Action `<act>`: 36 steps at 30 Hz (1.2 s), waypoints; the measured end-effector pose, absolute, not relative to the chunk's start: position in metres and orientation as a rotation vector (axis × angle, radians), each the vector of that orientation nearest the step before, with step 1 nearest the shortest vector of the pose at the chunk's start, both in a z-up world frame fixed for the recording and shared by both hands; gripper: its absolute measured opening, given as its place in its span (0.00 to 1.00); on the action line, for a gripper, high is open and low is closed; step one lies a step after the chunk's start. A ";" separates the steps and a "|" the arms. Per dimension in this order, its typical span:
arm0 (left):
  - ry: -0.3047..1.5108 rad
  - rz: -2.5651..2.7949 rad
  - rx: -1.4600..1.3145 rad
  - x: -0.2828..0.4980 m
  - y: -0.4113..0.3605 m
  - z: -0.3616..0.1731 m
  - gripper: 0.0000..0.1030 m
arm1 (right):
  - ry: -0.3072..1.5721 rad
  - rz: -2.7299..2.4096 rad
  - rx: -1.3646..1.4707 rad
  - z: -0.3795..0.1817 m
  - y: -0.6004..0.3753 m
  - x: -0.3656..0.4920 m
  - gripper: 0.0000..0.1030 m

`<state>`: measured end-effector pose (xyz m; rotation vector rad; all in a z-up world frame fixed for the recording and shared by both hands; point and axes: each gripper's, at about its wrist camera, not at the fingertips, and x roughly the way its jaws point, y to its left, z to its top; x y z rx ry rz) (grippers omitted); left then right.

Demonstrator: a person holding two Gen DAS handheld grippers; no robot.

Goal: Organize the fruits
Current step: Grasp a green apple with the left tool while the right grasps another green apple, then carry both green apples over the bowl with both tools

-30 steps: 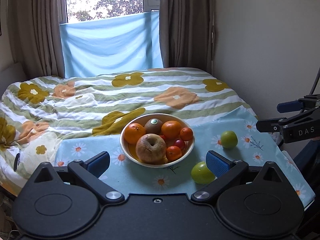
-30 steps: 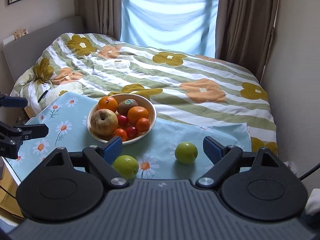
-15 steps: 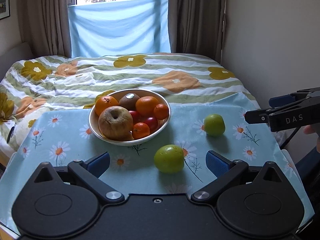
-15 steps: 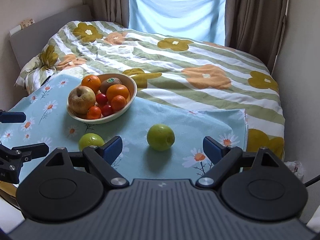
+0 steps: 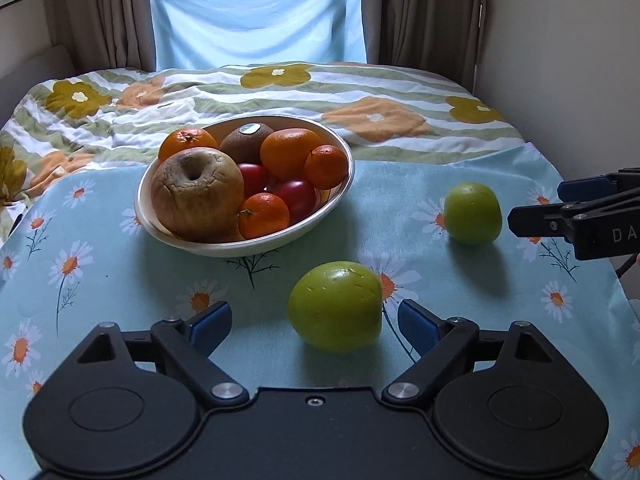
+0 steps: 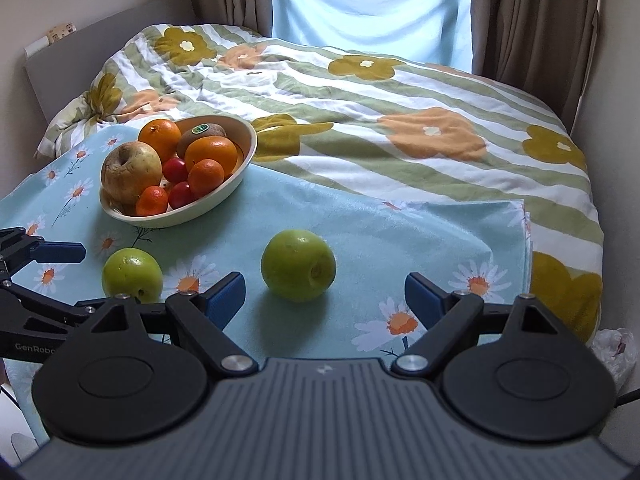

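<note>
A white bowl holds a large brown apple, oranges, a kiwi and small red fruits. Two green apples lie loose on the daisy cloth. My left gripper is open, its fingers astride the near green apple, not touching it. My right gripper is open, just short of the other green apple, which shows far right in the left wrist view. The left gripper's near apple shows in the right wrist view.
The light blue daisy cloth lies on a bed with a striped flowered duvet. A wall stands close on the right. Curtains and a window are behind the bed. The cloth's right edge is near the right-hand apple.
Both grippers have moved forward and down toward the cloth. Each green apple now sits close in front of its gripper's open fingers. The fruits have not moved.
</note>
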<state>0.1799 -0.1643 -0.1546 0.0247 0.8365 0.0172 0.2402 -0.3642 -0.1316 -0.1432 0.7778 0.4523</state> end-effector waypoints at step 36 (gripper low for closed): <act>0.839 -0.006 0.036 0.179 -0.156 -0.159 0.57 | 0.815 0.554 -0.110 -0.166 -0.338 0.279 0.68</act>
